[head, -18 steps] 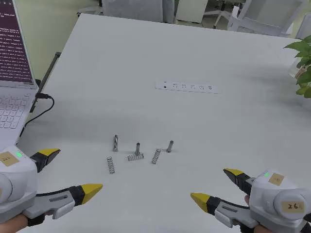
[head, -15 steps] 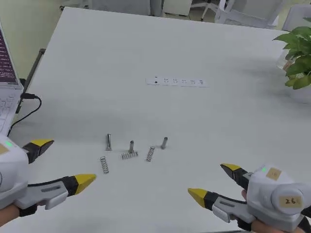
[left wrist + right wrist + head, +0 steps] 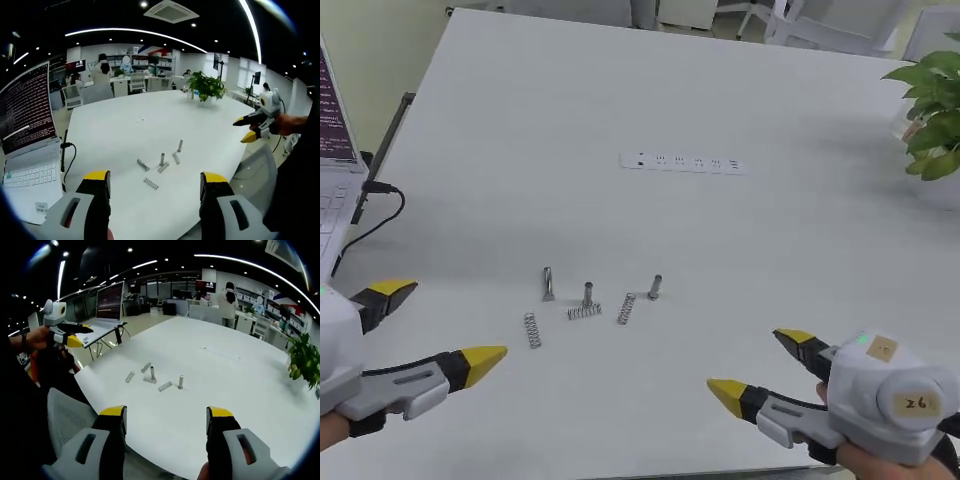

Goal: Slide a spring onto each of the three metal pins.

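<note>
Three small metal pins sit near the front of the white table (image 3: pixel 620 90): a left pin (image 3: pixel 548 283) that seems to lie on its side, an upright middle pin (image 3: pixel 587 294) and an upright right pin (image 3: pixel 654 287). Three loose springs lie flat beside them: one at the left (image 3: pixel 532 330), one at the middle pin's foot (image 3: pixel 584 312), one to its right (image 3: pixel 626 309). My left gripper (image 3: pixel 440 322) hangs open at the front left, well short of them. At the front right, my right gripper (image 3: pixel 757 365) is open too. Both are empty. The pins (image 3: pixel 162 159) (image 3: pixel 152 372) lie ahead of each gripper.
A laptop (image 3: pixel 328 150) with a black cable (image 3: pixel 375 205) occupies the left edge. A white power strip (image 3: pixel 682 163) is set into the table's middle. A potted plant (image 3: pixel 930 80) stands at the far right. The table's front edge is just under both grippers.
The head camera has shifted, so the whole scene sits differently in the picture. Pins and springs have not moved on the table. Both grippers stay open.
</note>
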A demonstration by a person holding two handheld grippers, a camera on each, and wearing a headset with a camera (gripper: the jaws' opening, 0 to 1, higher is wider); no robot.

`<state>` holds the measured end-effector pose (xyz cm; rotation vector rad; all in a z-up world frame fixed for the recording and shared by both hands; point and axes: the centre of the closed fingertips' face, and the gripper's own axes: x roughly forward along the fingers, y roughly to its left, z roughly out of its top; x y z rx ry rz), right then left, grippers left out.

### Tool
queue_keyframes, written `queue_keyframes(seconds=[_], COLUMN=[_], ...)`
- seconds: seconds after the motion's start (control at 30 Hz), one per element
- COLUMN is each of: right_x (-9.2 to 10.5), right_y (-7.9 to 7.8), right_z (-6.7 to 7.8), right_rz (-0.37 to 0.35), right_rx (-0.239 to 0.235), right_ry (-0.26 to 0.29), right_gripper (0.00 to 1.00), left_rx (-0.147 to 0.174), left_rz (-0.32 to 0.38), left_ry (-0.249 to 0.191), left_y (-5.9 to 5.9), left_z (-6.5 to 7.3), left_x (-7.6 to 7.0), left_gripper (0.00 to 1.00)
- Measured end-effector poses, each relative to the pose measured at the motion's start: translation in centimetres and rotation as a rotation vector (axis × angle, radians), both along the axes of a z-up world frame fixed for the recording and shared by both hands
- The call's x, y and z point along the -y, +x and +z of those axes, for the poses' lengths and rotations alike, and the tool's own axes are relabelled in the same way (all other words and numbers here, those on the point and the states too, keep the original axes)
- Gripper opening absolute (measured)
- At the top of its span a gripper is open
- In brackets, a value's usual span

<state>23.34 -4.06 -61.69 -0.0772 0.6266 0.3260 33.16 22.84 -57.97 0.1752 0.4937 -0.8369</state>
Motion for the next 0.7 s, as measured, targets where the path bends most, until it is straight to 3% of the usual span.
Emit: queue_keyframes(seconds=[0.7], right_x=[0.08], right_y=[0.04], right_z=[0.16], right_rz=[0.004], right_rx=[0.012], right_ry=[0.02], right_gripper=[0.62], left_rx=[0.007], left_rz=[0.02], left_ry=[0.005], left_y=[-0.06], left_z=[0.41], left_x=[0.08], left_gripper=[0.69])
